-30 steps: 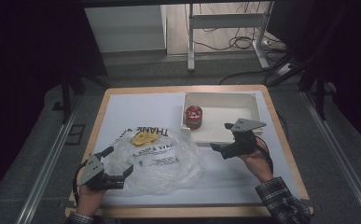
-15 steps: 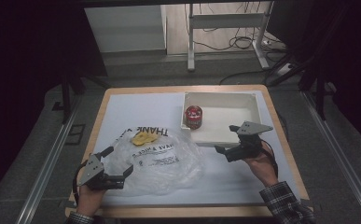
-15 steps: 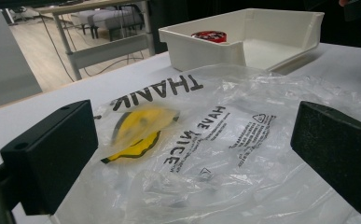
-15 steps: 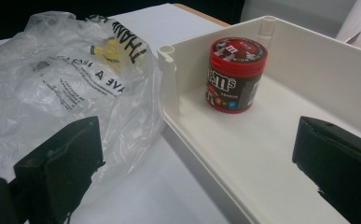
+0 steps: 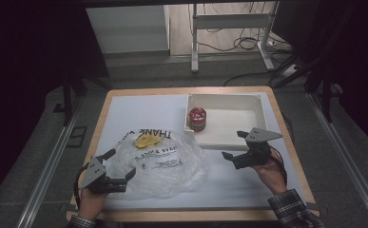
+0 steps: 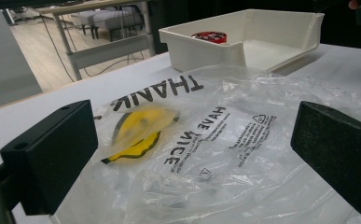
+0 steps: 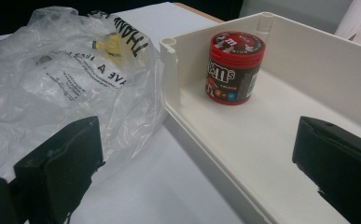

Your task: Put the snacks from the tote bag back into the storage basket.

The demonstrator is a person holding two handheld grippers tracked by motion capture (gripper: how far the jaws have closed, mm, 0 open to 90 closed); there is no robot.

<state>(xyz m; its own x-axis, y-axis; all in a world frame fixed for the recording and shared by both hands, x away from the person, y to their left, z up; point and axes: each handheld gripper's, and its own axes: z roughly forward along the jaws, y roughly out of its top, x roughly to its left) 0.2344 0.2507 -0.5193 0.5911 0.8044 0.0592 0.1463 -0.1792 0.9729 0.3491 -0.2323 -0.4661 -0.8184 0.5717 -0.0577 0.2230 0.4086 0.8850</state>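
Now, on my left, the left gripper rests at the near edge of the clear plastic bag, jaws spread wide, gripping nothing. The bag lies crumpled on the white table, touching the white tray. Inside the tray stands a red candy tub. My right gripper hovers by the tray's near wall, jaws released.

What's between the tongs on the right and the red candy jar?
Just the white tray floor. In the right gripper view, the right tongs look over the tray's open front at the red candy jar, with bare tray bottom between.
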